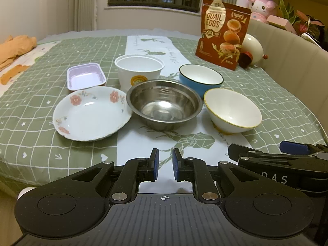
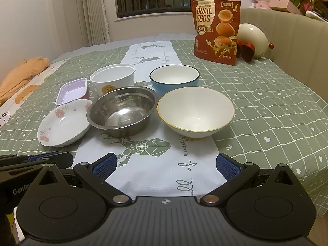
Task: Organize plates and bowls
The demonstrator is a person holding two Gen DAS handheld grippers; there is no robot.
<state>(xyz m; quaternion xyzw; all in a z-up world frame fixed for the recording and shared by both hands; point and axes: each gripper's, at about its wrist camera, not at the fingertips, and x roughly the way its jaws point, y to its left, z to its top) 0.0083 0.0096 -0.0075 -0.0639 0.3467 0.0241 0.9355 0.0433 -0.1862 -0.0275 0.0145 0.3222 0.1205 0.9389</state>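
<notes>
Right wrist view shows the right gripper (image 2: 166,164) low at the near edge of the bed, its jaws wide apart with nothing between them. Straight ahead of those jaws, a little way up the bed cover, sits the white bowl with the yellow rim (image 2: 195,112). It stands upright with its mouth open to the top. No other dish is this close to the right jaws, so the right hand looks best placed to take it.

The left gripper (image 1: 165,163) is beside the right one, also at the near edge. Its jaws are almost together and hold nothing. In front of it stands the steel bowl (image 1: 164,104), and the flower plate (image 1: 92,113) lies to the left of that, nearly touching it. The plate is the nearest dish on the left hand's side, but the jaws would have to open first.

Farther up the bed, behind the white bowl, is the blue bowl (image 2: 174,80). Behind the steel bowl is the white paper cup (image 1: 139,69), and the small purple tray (image 1: 86,78) lies behind the plate.

Near the far right corner stands a brown snack bag (image 2: 216,26). It is well apart from all the dishes.
</notes>
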